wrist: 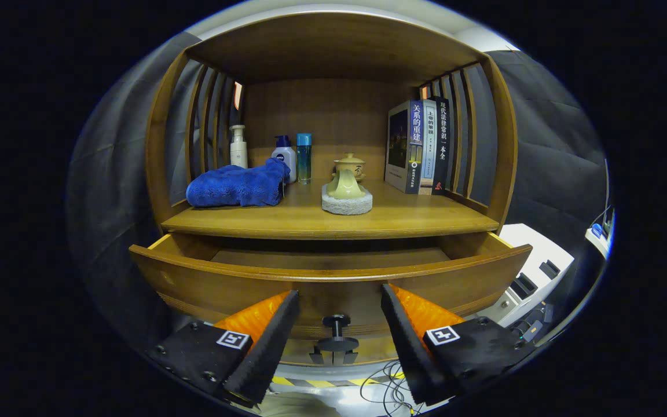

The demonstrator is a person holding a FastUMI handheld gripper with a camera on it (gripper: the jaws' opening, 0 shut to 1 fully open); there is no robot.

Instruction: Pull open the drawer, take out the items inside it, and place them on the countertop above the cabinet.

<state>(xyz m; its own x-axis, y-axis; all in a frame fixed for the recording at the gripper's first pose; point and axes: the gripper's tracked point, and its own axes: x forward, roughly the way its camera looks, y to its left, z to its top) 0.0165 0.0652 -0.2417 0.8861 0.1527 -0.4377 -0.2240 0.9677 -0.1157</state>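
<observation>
wooden drawer (333, 278) pulled open just ahead of the hand-held gripper (339, 310), fingers spread wide, empty, knob (336, 333) between them untouched. risk: drawer interior mostly hidden behind its front, so a blind reach may clip the worktop (333, 220) edge.

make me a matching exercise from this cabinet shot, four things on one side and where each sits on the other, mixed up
Things:
1. blue towel
2. books
3. drawer knob
4. teapot

Places:
A. between the open fingers, touched by neither
B. upright by the slatted side of the shelf beyond the right finger
C. on a grey pad near the middle of the countertop
D. in a heap in front of the bottles, at the shelf end beyond the left finger

Pairs: 1-D, 2-B, 3-A, 4-C
</observation>
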